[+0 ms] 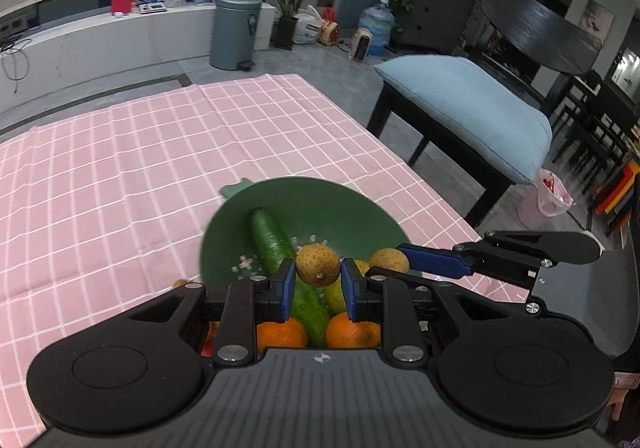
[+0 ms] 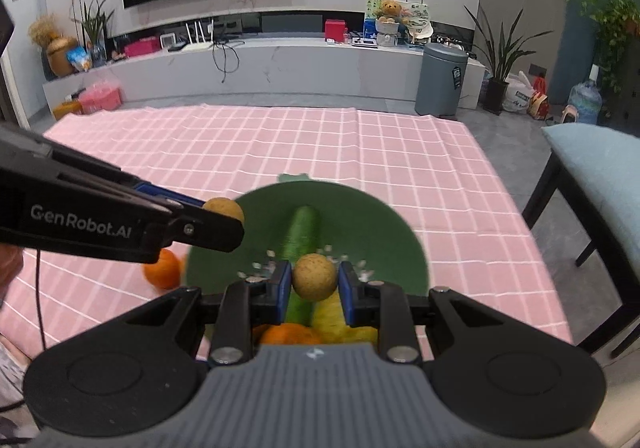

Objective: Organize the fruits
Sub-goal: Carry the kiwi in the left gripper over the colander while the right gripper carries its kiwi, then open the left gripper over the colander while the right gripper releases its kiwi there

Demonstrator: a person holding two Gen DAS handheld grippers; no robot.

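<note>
Left hand-held gripper: pinching a small brown fruit, raised over green bowl. Right hand-held gripper: pinching a second brown fruit, likewise over bowl. Beneath both: cucumber, two oranges, yellow fruit. Another orange outside bowl on pink checked surface, left of right hand-held gripper.

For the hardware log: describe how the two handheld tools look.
Both match: the left tool and right tool have black linkages, blue finger pads, round black side discs, silver bolts and a ribbed grey body. The left one's side reads "GenRobot.AI" in white, and a thin black cable hangs below it.
</note>
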